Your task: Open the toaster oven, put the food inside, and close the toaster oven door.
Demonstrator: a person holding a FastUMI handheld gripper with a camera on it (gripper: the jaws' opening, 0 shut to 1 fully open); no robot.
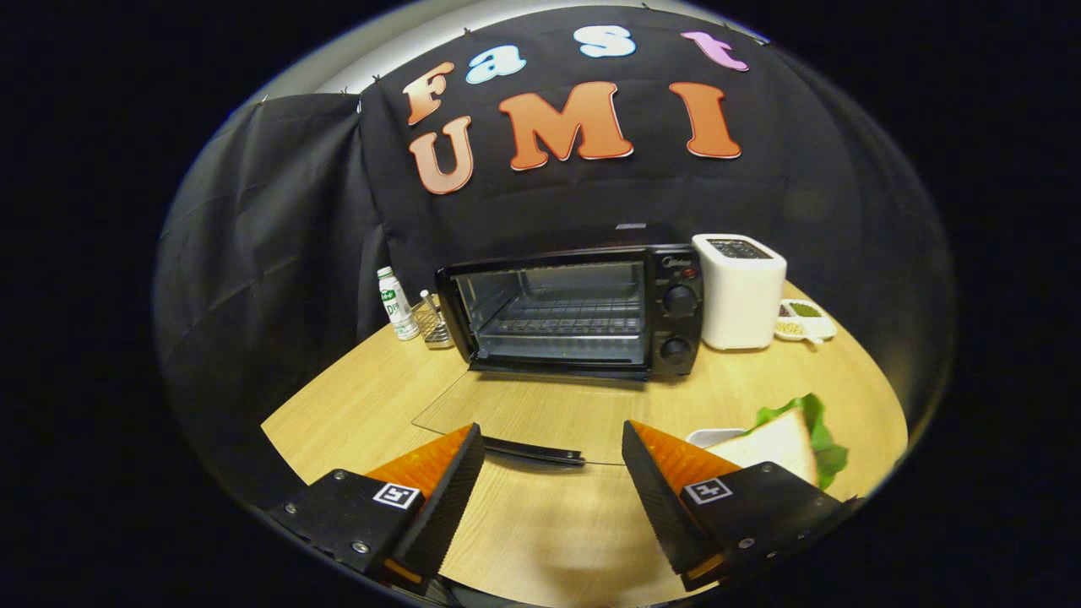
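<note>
Gripper [553, 473] is hovering over the tabletop [540, 523] with jaws standing wide apart, gripping nothing; toaster oven [583, 308] is sitting beyond them, its glass door [507, 418] lying flat open, handle [532, 452] just ahead of the jaws; sandwich [781, 447] with lettuce is resting on a plate [709, 436] beside the right jaw; white toaster [741, 291] is standing right of the oven; bottle [395, 304] left.

I see a light wooden table [363, 397] with a rounded edge. Behind the table, black cloth [279, 219] hangs in soft folds as the booth's wall. Above the cloth, a strip of pale wall [338, 63] catches light.
</note>
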